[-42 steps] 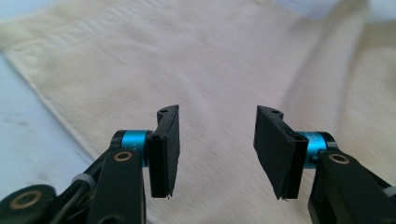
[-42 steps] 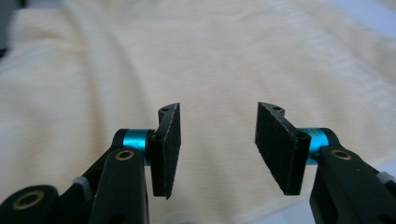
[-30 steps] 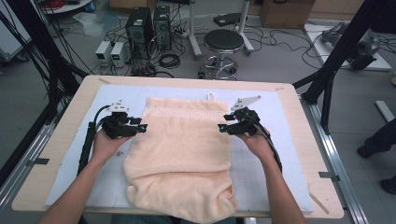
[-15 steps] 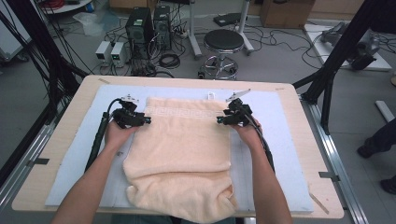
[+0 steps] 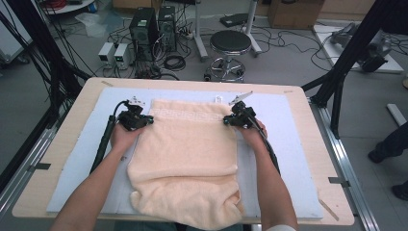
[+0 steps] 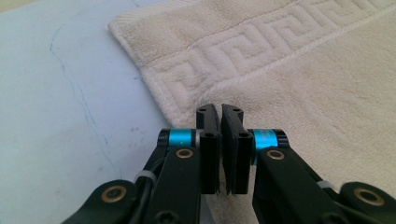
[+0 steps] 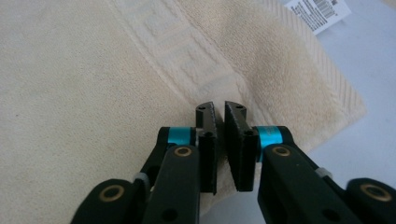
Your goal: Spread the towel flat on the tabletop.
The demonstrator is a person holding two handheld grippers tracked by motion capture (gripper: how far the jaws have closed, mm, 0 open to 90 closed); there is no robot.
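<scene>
As the cream towel (image 5: 185,159) lies spread on the pale blue mat (image 5: 288,125) that covers the tabletop (image 5: 72,115), its patterned far hem near the mat's far edge and its near end bunched over the tabletop's near edge, we take the step in hand to be the seizing of the two far corners. The left claw (image 6: 219,112) sits at the towel's far left corner, just inside the side edge and below the woven key band (image 6: 243,51); its jaws have just been closing and now stand nearly together. In the left gripper view no fold of cloth is plainly seen between the pads, so we cannot tell whether it holds the towel. The right claw (image 7: 220,109) sits likewise at the far right corner, its jaws having just closed to a narrow slit, and again we cannot confirm a held fold. A white label (image 7: 317,14) lies on the mat just beyond that corner.

We judge that the next move calls for lifting both corners together and carrying them toward the person, to fold the towel in half; both claws must travel evenly or the hem will skew. Bare mat lies open on either side of the towel, and the space above is free; the towel's overhanging near end could slip off the tabletop.
</scene>
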